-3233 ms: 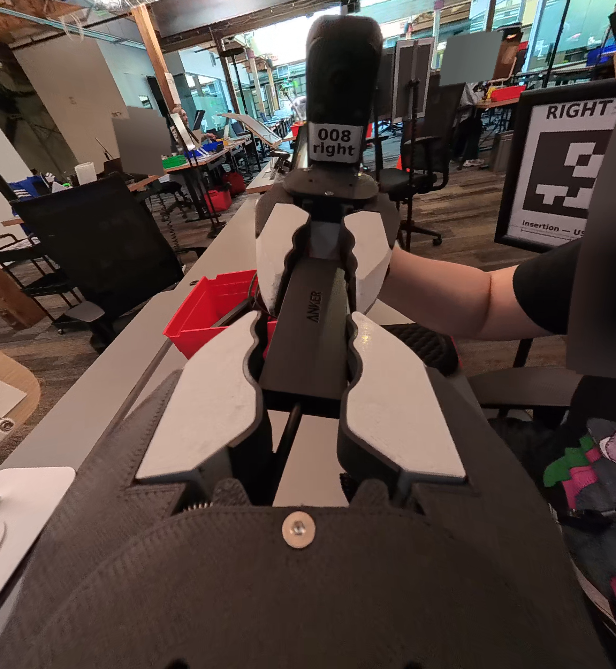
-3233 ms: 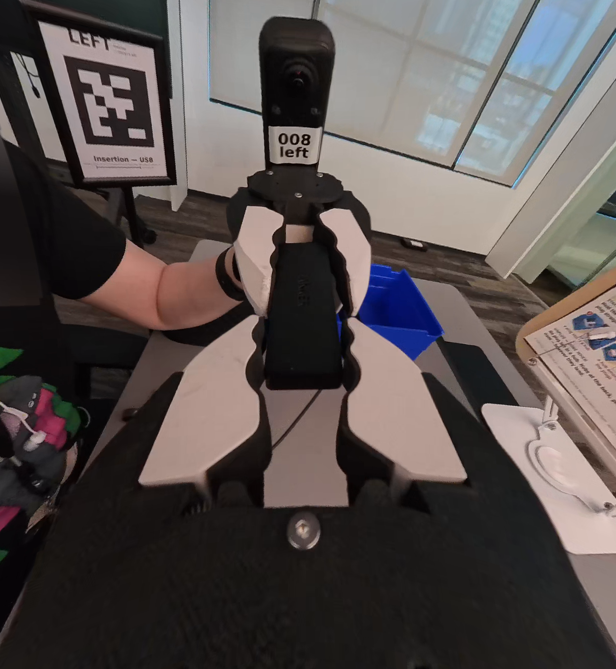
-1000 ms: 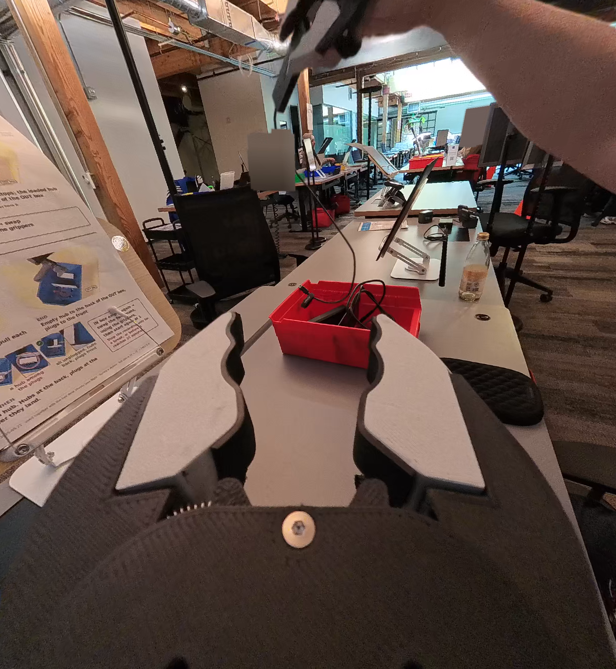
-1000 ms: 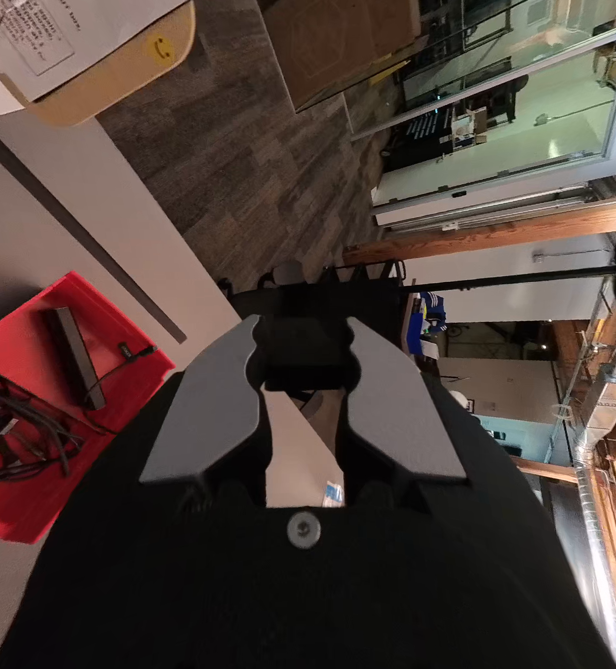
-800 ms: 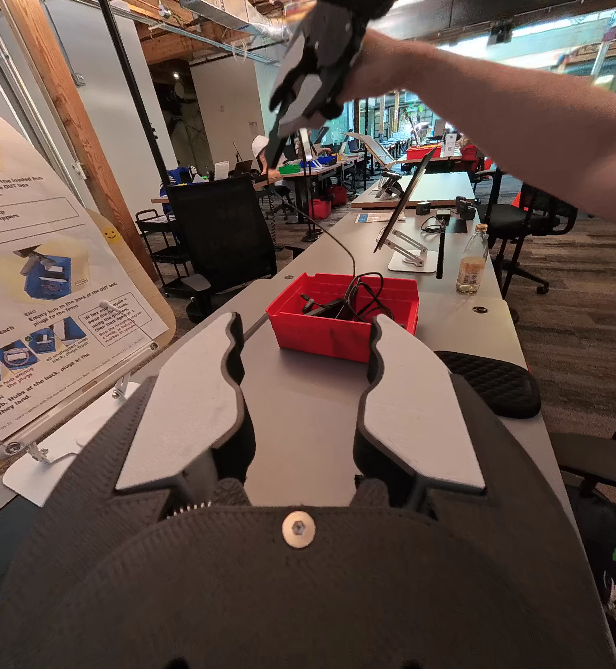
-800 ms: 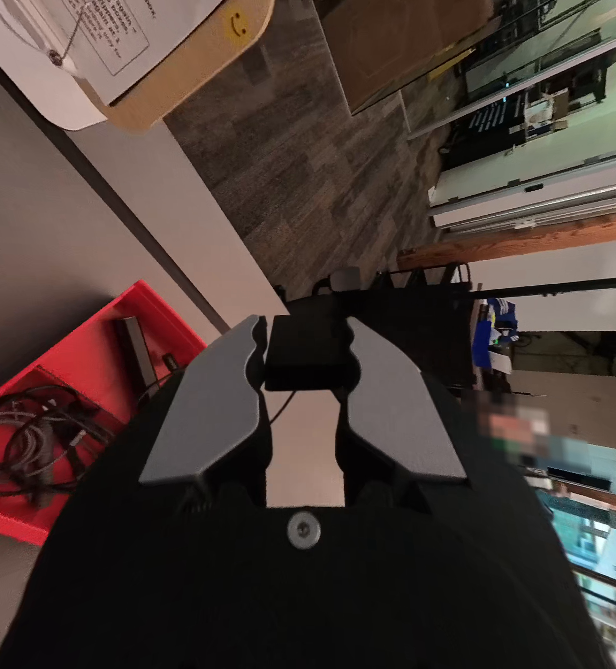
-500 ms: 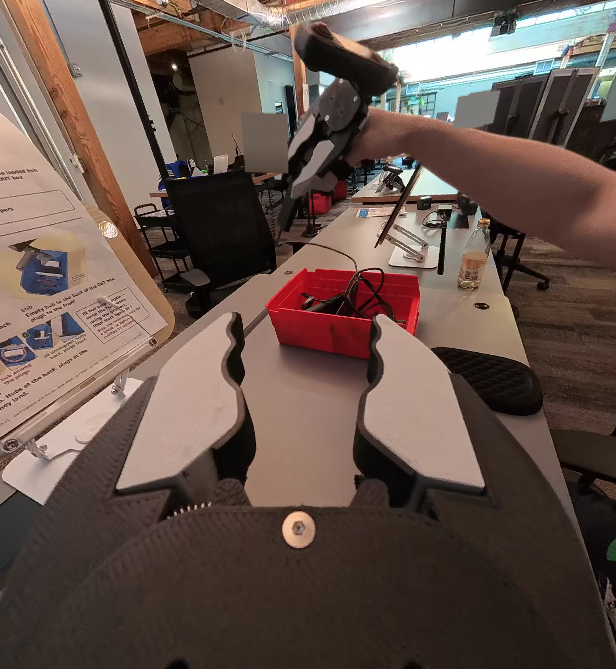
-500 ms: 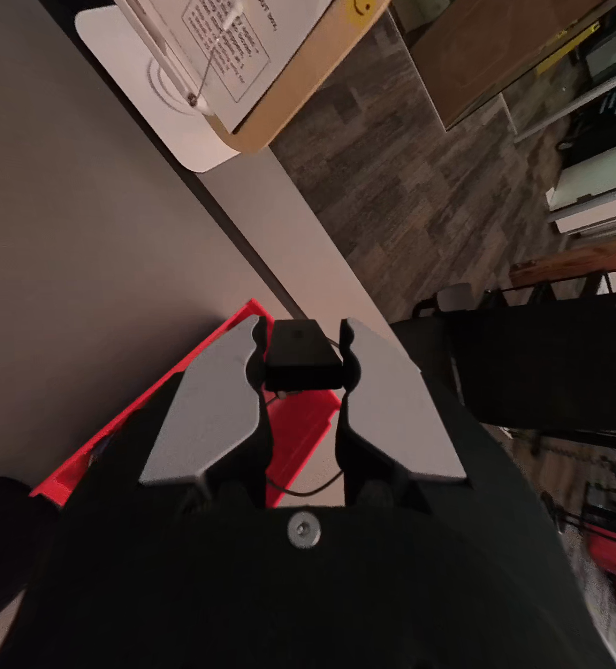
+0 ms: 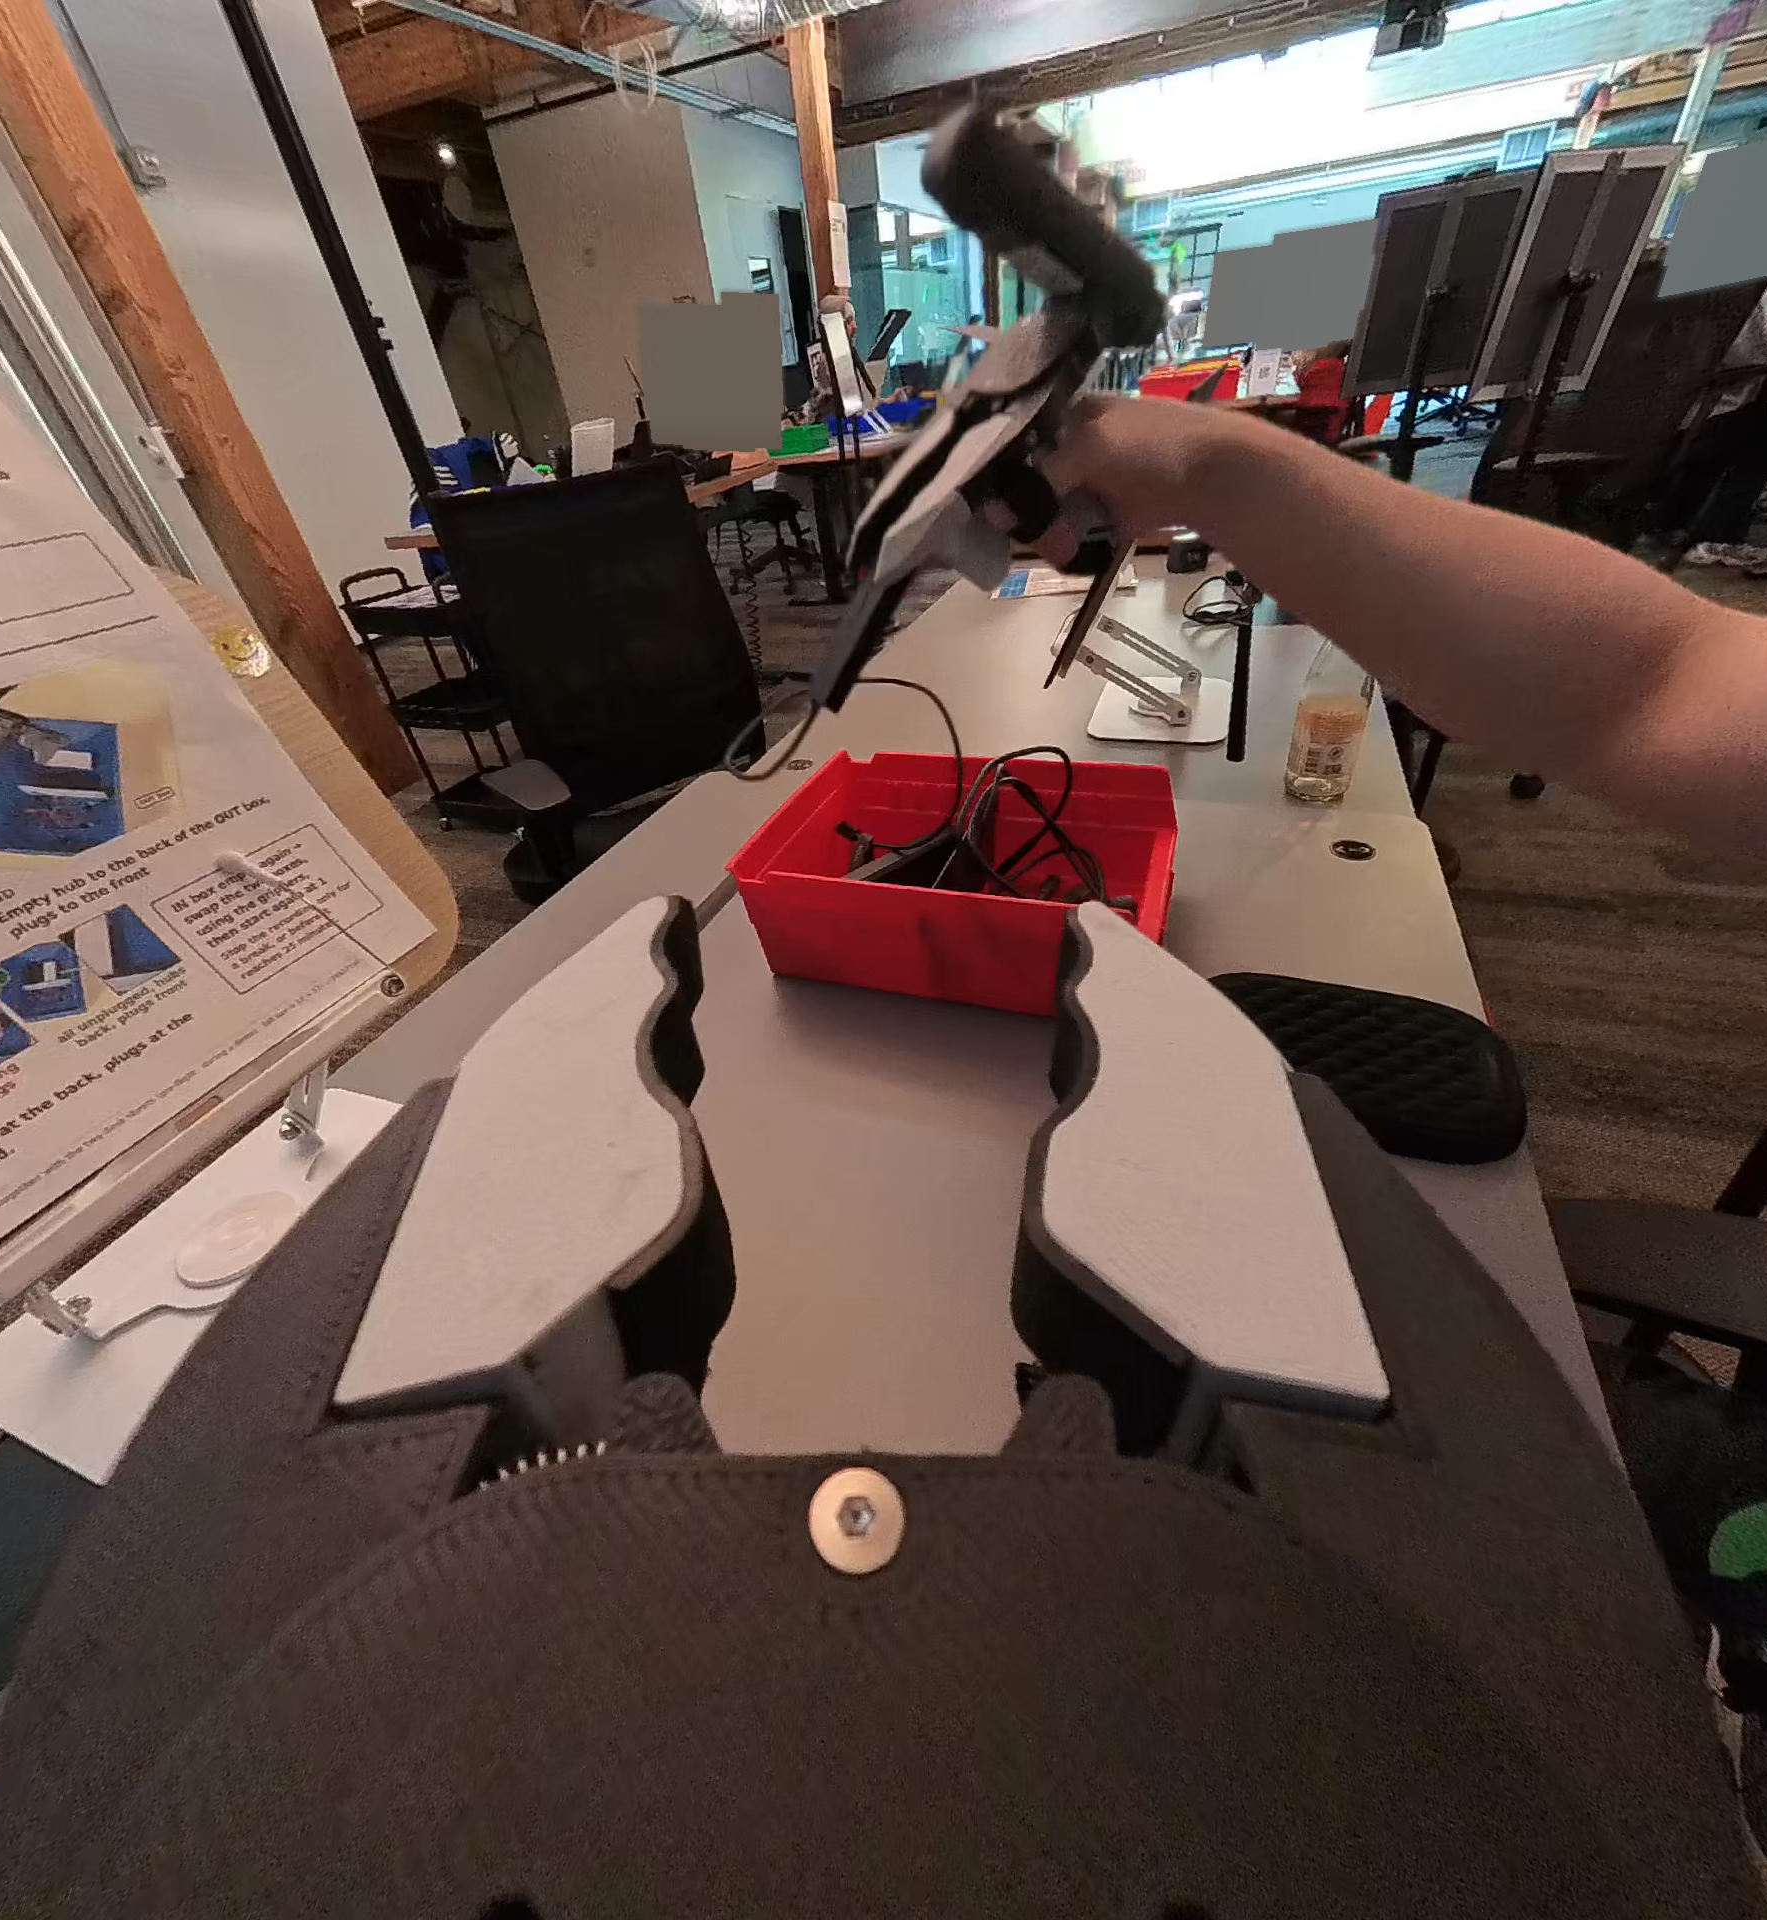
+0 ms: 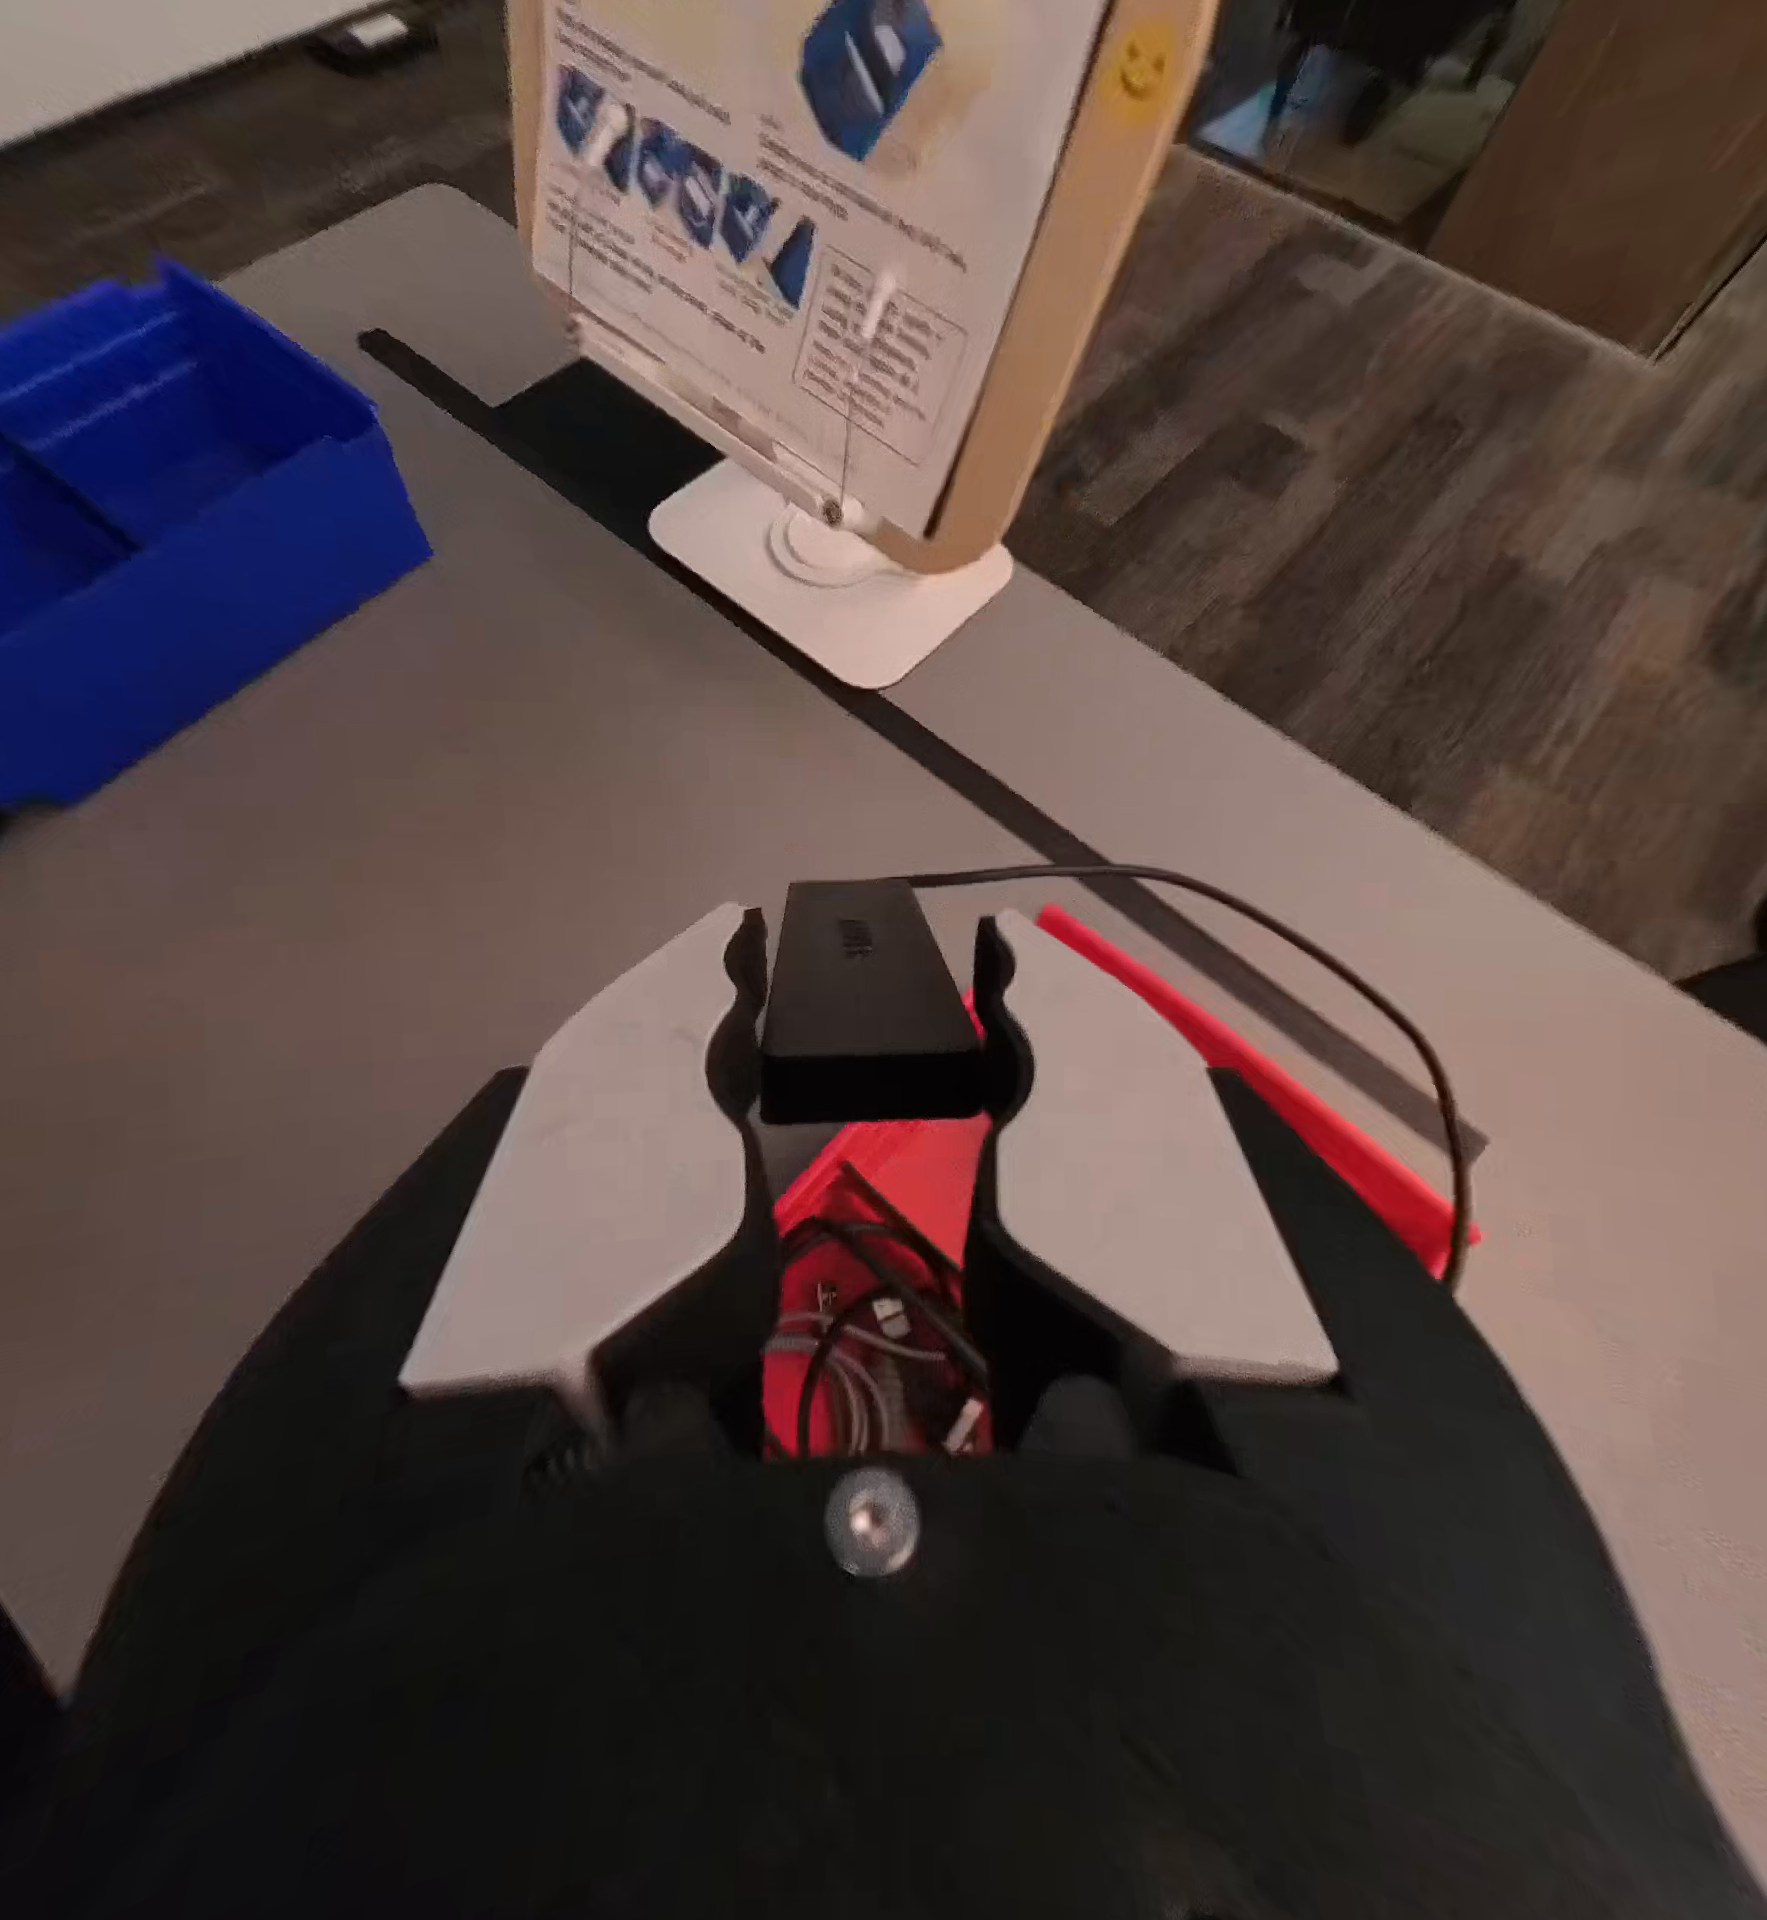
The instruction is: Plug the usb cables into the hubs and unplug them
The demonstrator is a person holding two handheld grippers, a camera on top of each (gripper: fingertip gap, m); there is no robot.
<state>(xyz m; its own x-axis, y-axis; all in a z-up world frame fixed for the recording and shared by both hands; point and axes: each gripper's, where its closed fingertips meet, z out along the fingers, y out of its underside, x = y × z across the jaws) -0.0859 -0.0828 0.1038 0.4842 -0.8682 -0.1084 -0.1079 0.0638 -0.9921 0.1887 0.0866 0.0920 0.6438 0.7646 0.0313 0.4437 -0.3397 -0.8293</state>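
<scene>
Pinching the black hub (image 10: pixel 863 997) between its fingertips above the red bin (image 9: pixel 952 883), the right gripper (image 10: pixel 863 1013) should lower it level ahead; the left gripper (image 9: pixel 874 1013), spread and empty, waits nearer.

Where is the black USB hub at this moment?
The black USB hub is clamped in the right hand-held gripper, held in the air above the red bin of cables, its thin cable trailing right.

A grey table (image 9: pixel 858 1132) is seen, on which 1 red bin (image 9: pixel 920 935), 1 blue bin (image 10: pixel 131 582), a white sign stand (image 10: pixel 837 592) and a black pad (image 9: pixel 1378 1070) are set.
</scene>
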